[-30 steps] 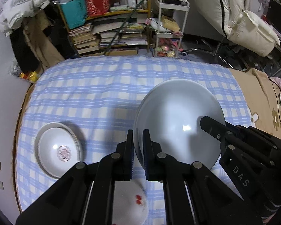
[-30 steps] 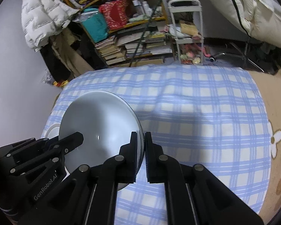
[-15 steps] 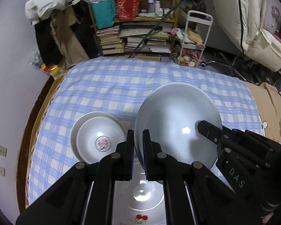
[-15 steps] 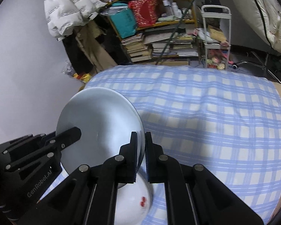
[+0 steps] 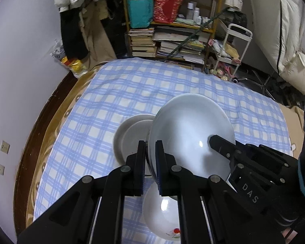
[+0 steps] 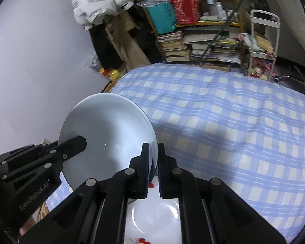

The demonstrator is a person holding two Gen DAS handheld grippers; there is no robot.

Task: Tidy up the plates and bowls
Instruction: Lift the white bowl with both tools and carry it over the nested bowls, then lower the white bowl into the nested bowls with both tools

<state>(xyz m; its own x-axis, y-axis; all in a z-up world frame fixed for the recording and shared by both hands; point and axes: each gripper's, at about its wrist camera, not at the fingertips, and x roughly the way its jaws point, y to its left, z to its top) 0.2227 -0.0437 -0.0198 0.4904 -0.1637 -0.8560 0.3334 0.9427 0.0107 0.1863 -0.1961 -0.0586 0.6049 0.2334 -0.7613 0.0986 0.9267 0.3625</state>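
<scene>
- Left gripper (image 5: 150, 158) clamps near rim of pale bowl (image 5: 191, 134); right gripper (image 6: 153, 158) clamps opposite rim.
- Bowl is airborne, tilted, above checked bed (image 5: 116, 93), over plate (image 5: 162, 209) w/ red motif, beside 2nd bowl (image 5: 130, 136).
- Step: carry to stack.
- Next: level, centre, lower, then release both.

This is a room in a home, a messy bedroom. A soft blue checked blanket (image 5: 132, 93) covers a bed. Behind it a wooden shelf (image 5: 183, 23) holds piles of books (image 5: 143, 44), bags and bottles. A white puffy coat (image 6: 97, 0) hangs by the wall. A small white cart (image 5: 233, 48) stands nearby.
</scene>
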